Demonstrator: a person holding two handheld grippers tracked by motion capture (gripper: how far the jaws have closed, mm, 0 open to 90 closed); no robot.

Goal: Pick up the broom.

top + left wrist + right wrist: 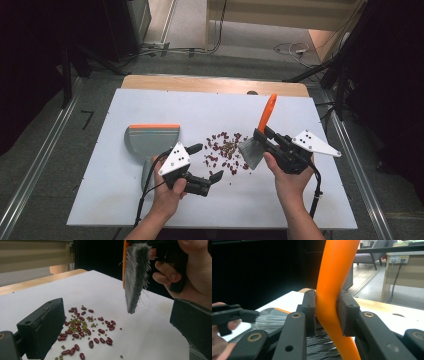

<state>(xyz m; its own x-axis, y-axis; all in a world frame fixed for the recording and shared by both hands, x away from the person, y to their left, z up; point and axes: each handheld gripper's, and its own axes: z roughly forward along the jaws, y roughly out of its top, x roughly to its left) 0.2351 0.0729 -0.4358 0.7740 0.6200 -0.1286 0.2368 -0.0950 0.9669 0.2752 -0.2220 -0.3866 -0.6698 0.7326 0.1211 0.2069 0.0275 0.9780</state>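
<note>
A lab or office: white table [150, 200] on metal rails [35, 170], floor cables [190, 50], desks with chairs [372, 255].

1. The left gripper [207, 162] is black, topped by a grey three-cornered plate carrying small dark dots.
2. A black cable trails from its body toward 7 o'clock.
3. The right gripper [259, 134] is black too, with a matching plate pointing to 3 o'clock.
4. Its linkage arms show brass-ringed pivots, and its pads [309, 305] are dark and blocky.
5. Both forearms are bare, with no sleeves.
</note>
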